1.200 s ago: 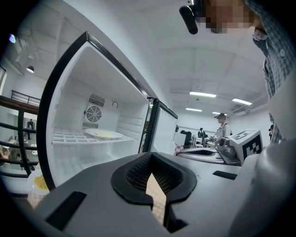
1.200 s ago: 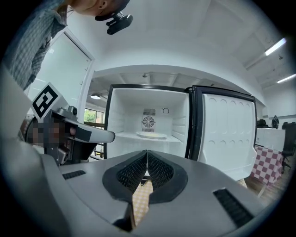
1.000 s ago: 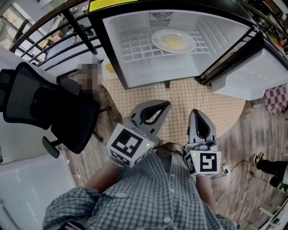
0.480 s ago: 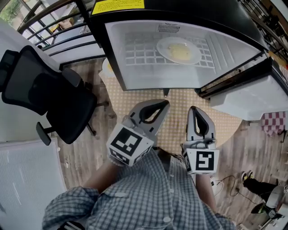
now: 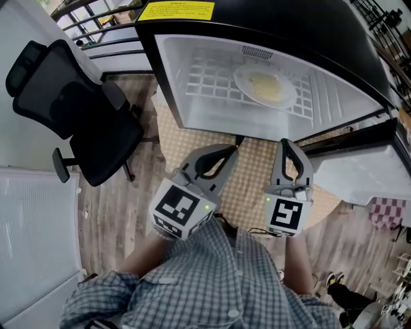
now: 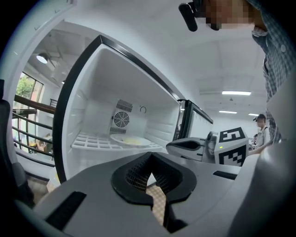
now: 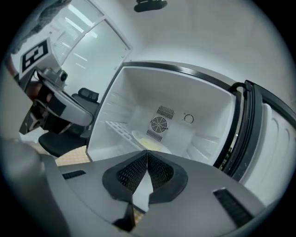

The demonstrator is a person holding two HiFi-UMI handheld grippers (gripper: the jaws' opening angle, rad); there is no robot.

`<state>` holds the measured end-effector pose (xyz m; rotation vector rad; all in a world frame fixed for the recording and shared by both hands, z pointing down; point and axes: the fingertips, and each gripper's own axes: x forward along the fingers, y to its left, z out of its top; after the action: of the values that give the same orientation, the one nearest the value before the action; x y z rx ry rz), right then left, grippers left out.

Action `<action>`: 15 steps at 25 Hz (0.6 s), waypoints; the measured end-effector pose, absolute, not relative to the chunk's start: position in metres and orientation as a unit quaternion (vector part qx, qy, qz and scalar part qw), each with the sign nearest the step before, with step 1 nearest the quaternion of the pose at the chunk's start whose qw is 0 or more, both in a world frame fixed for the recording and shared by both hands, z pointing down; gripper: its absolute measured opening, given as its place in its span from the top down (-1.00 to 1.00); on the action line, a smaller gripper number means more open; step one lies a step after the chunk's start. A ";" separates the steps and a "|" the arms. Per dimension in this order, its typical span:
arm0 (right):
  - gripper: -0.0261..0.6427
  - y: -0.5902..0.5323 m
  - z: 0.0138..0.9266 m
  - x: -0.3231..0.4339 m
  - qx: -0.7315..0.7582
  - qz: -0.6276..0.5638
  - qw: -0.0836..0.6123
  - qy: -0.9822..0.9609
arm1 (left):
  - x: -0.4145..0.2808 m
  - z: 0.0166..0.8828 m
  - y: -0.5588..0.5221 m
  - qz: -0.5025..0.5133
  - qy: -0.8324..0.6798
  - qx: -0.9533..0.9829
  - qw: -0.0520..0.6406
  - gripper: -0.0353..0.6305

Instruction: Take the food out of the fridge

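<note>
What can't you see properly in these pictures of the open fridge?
1. What the yellowish food on the round white plate is: too small and blurry, all views.
2. Writing on the yellow label atop the black fridge: too small, head view.
3. Most of the white fridge door: cut off by the head view's right edge.

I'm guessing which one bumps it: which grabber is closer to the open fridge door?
The right gripper, beside the door; the left gripper sits farther off, toward the chair.
</note>
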<state>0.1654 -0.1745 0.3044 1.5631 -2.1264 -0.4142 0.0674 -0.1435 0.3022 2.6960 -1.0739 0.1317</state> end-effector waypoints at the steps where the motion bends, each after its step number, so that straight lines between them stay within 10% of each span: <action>1: 0.89 -0.181 0.305 0.166 0.566 -0.168 0.251 -0.767 | 0.066 0.302 -0.144 0.046 -0.374 0.919 0.118 0.88; 15: 0.89 -0.243 0.323 0.155 0.501 -0.341 0.400 -0.688 | 0.058 0.309 -0.147 0.051 -0.415 0.900 0.126 0.88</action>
<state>0.1555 -0.2428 0.3232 1.2670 -1.7401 -0.8615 0.0583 -0.1469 0.3088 2.6206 -1.2091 0.1472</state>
